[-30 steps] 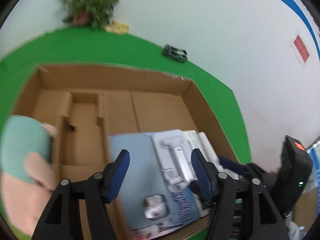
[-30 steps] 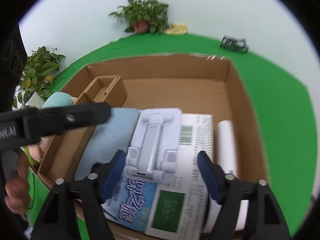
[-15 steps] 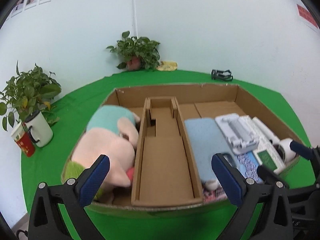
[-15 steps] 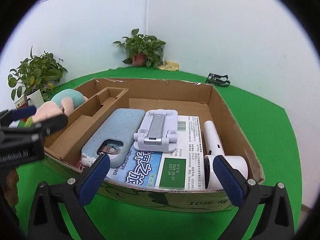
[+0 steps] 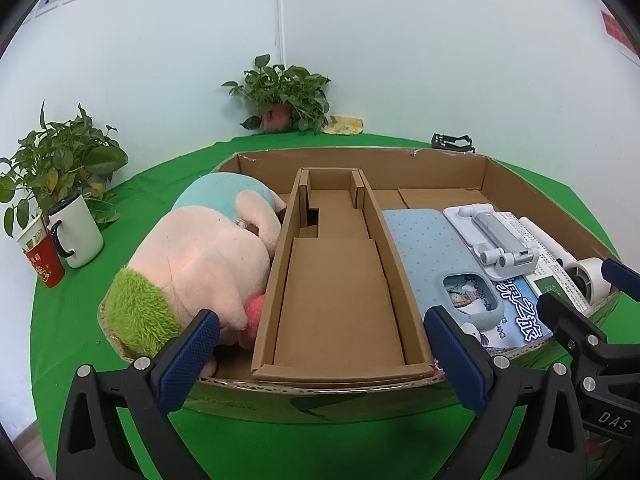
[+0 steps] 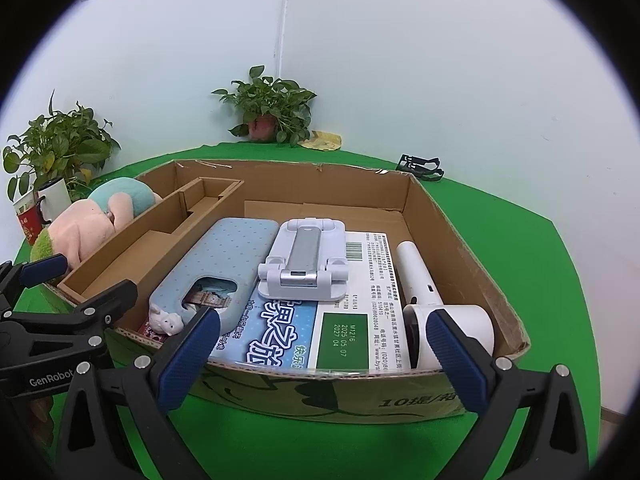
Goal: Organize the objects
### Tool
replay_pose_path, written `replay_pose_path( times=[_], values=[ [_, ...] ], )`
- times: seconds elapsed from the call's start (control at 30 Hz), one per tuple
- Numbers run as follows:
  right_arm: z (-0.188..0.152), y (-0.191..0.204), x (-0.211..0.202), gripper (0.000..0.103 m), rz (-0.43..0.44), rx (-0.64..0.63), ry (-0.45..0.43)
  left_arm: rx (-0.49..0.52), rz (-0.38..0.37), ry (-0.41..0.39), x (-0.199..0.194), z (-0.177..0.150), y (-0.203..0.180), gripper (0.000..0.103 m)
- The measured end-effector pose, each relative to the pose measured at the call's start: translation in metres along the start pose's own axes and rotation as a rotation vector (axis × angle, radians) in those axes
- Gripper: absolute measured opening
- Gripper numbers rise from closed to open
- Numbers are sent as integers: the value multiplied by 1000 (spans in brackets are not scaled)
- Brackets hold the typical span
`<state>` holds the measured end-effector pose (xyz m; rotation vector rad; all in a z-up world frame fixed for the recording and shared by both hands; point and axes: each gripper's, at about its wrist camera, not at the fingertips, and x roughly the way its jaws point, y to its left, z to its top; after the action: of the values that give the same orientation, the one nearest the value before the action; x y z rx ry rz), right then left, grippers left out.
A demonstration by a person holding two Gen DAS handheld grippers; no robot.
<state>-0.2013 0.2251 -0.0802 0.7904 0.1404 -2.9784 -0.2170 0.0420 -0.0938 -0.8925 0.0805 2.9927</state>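
An open cardboard box [image 5: 492,168] [image 6: 452,224] stands on the green table. Its left part holds a pink and teal plush toy [image 5: 208,252] [image 6: 100,220]. A cardboard divider tray [image 5: 336,280] fills the middle. The right part holds a light blue phone case [image 5: 424,248] [image 6: 224,268], a white phone stand [image 5: 492,236] [image 6: 304,264], a printed packet [image 6: 352,320] and a white handheld device [image 6: 436,312]. My left gripper [image 5: 320,356] is open and empty, in front of the box's near wall. My right gripper [image 6: 324,352] is open and empty, also in front of the near wall.
A white mug [image 5: 78,230] and a red cup [image 5: 44,264] stand at the left by a potted plant [image 5: 56,160]. Another potted plant [image 5: 280,100] stands at the back wall. A small black object [image 5: 452,142] lies behind the box.
Both grippers have pulled back out of the box and opened wider. They were over the phone case and stand; now they sit in front of the near wall.
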Motion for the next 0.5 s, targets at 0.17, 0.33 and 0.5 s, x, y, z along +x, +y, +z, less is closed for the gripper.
replay_pose_path(
  times=[0.17,0.33,0.5],
  values=[
    [0,0,0,103,0,0,0,-2,-1,3,-1,3,1,103],
    [0,-2,-1,102,1,-2,1,-3,-1,4,-1,4,1,103],
    [0,-2,-1,102,1,-4,1,-4,-2,6,0,4,0,103]
  ],
)
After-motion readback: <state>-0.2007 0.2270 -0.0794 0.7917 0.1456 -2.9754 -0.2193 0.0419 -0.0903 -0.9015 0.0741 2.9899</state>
